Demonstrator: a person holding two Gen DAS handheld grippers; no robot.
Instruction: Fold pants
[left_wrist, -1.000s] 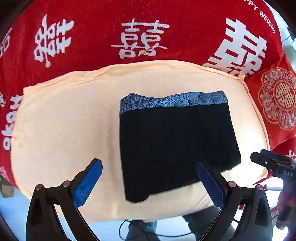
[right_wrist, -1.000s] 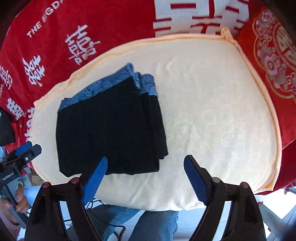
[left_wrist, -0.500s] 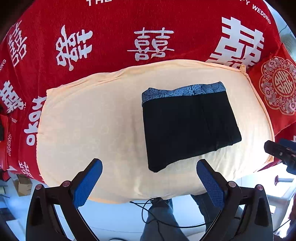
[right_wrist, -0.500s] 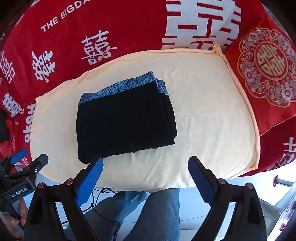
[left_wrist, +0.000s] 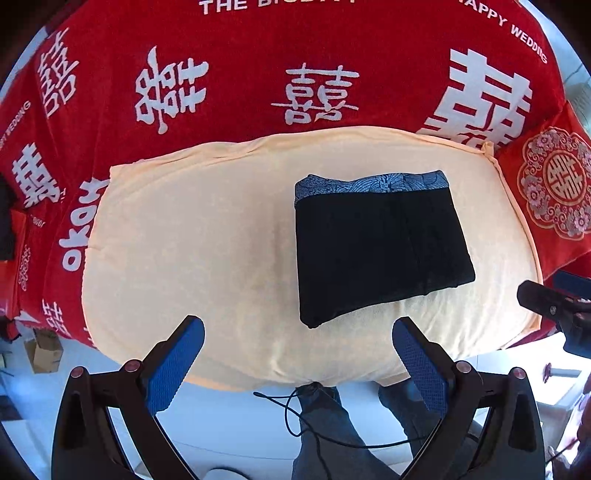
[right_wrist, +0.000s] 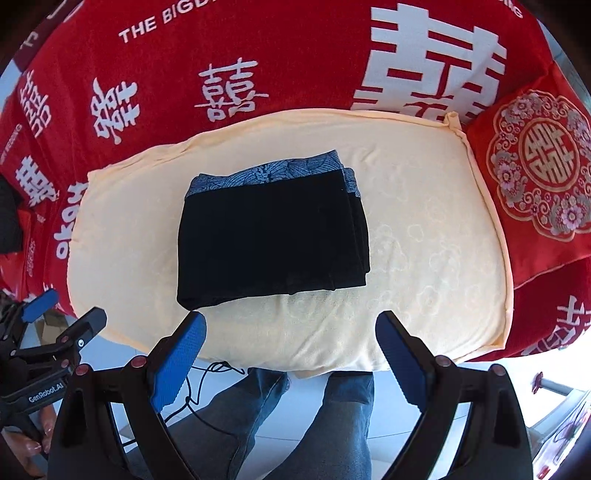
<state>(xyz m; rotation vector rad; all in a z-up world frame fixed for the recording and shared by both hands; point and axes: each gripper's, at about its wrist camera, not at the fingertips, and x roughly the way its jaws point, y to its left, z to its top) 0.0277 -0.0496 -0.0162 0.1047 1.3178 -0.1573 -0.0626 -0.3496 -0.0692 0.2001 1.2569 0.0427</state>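
Note:
Black pants (left_wrist: 376, 243) with a blue patterned waistband lie folded into a compact rectangle on a peach cushion (left_wrist: 192, 251). They also show in the right wrist view (right_wrist: 269, 236), with stacked folded edges on their right side. My left gripper (left_wrist: 297, 358) is open and empty, held back from the cushion's near edge, left of the pants. My right gripper (right_wrist: 290, 354) is open and empty, held back from the cushion's near edge, in front of the pants. Each gripper shows at the edge of the other's view.
The cushion (right_wrist: 424, 258) sits on a red cloth with white characters (left_wrist: 258, 74). A red embroidered pillow (right_wrist: 535, 177) lies at the right. A person's jeans-clad legs (right_wrist: 314, 417) and a black cable (left_wrist: 295, 410) are below the cushion's near edge.
Both grippers have pulled back and up from the cushion. The folded pants look smaller and farther away and have not moved on the cushion.

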